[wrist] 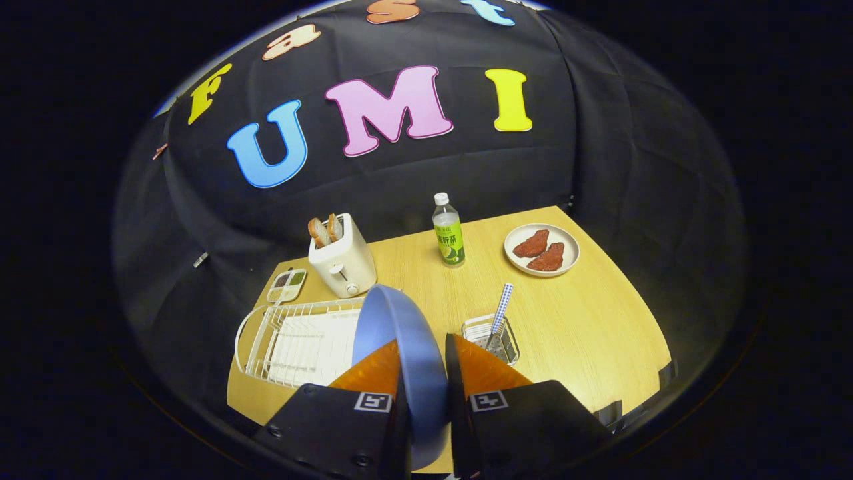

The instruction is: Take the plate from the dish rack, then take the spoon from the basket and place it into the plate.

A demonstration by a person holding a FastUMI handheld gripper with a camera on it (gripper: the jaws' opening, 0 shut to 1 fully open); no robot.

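Note:
A blue plate (390,327) stands on edge between my two fingers, and my gripper (422,363) is shut on its rim. It hangs above the table, over the right end of the white wire dish rack (293,343). Just ahead of the right finger stands a small clear basket (492,337) holding a spoon (500,312) with a blue-and-white checked handle that sticks up and leans right.
A white toaster (343,261) with bread slices stands behind the rack, a small divided tray (286,285) to its left. A green-labelled bottle (448,232) is at mid-table. A white plate with two pieces of meat (542,249) sits at the far right of the wooden table (586,327).

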